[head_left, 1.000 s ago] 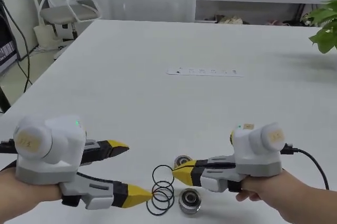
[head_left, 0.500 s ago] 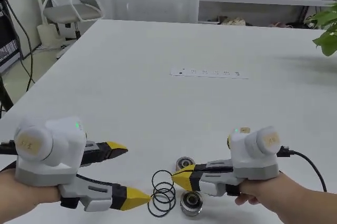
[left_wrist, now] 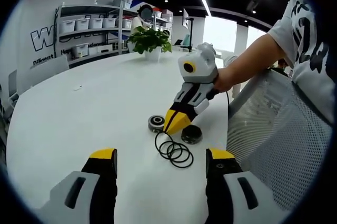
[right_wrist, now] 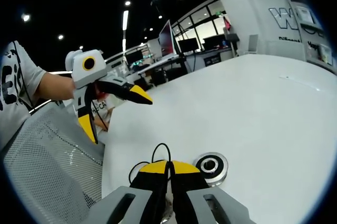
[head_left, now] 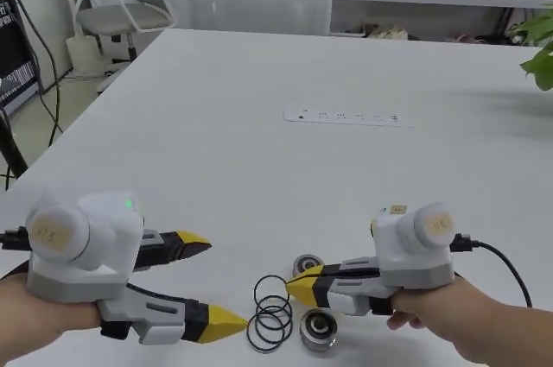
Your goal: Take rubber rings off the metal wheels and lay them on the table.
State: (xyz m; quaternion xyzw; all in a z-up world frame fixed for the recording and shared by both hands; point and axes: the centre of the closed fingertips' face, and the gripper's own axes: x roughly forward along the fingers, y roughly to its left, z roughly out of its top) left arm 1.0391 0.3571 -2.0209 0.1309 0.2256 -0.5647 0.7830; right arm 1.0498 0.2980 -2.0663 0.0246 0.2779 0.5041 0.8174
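Evidently much of the job is done: several black rubber rings lie loose and overlapping on the table in the lower middle of the head view. They sit just beside two metal wheels, one near the bottom edge and one a little above it. Whether either wheel has a ring left on it is too small to tell, so I judge that little remains. The right claw is closed tip to tip with nothing seen in it, its point between the two wheels. The left claw stands wide open and empty at lower left, aimed toward the rings. A white power strip lies well apart at mid-frame, an office chair stands upper left, and a potted plant is at the right edge. Nothing blocks either wheel.
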